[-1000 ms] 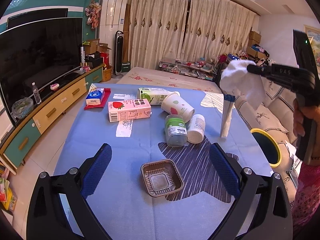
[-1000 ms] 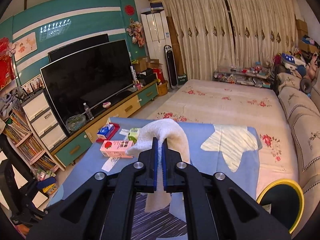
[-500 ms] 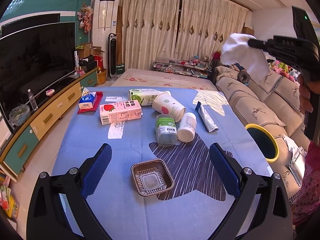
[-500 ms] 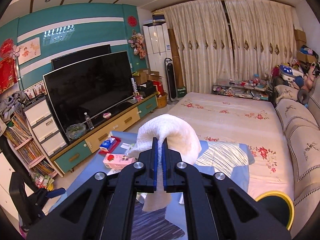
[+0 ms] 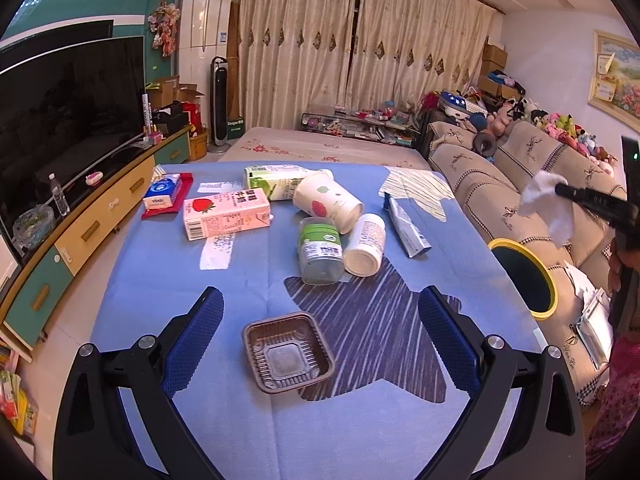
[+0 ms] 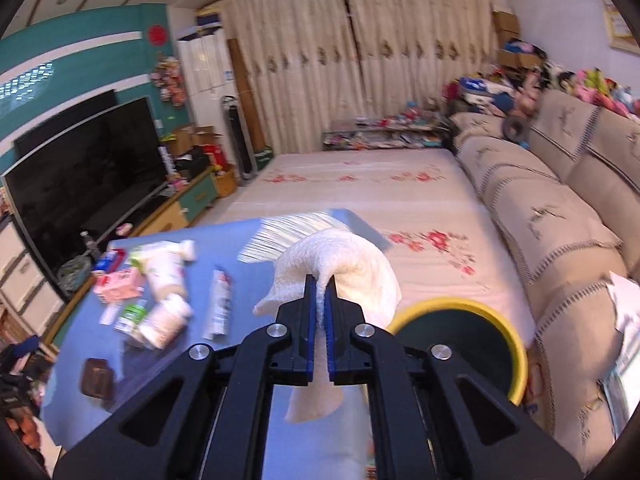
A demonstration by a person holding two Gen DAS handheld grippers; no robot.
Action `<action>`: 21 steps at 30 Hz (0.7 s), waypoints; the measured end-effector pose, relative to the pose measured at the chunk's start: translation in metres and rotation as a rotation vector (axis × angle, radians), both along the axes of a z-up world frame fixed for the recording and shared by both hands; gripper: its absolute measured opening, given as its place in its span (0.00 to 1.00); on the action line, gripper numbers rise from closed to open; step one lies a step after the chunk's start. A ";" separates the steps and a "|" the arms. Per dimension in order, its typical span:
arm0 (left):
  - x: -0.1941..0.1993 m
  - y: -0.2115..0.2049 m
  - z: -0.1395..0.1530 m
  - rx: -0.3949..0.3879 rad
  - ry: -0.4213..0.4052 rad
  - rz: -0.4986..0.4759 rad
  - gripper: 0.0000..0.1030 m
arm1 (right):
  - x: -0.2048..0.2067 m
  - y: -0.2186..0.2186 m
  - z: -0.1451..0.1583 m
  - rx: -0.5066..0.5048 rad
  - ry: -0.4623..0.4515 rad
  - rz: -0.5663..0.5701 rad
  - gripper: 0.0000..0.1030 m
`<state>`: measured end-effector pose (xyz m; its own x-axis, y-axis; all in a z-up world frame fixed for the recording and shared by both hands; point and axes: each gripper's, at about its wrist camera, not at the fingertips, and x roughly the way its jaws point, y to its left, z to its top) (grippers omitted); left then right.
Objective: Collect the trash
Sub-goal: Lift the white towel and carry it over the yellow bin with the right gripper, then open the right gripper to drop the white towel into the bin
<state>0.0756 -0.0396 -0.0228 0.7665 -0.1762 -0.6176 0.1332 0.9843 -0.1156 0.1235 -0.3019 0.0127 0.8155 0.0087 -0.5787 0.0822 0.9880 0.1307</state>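
Right gripper (image 6: 320, 300) clamped on white tissue (image 6: 344, 264), yellow-rimmed bin (image 6: 496, 320) just below-right off tabletop's right edge; left gripper (image 5: 320, 336) apart, idle.

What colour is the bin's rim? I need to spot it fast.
Yellow, around a dark inside; the bin shows best in the right wrist view.

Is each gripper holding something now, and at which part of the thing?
The right gripper is shut on a white tissue, pinched at a fold near its middle, with both ends hanging free. The left gripper is open and holds nothing.
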 end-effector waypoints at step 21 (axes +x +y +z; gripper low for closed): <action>0.023 -0.070 -0.007 0.060 0.046 -0.102 0.94 | 0.022 -0.096 -0.114 -0.012 0.211 -0.221 0.13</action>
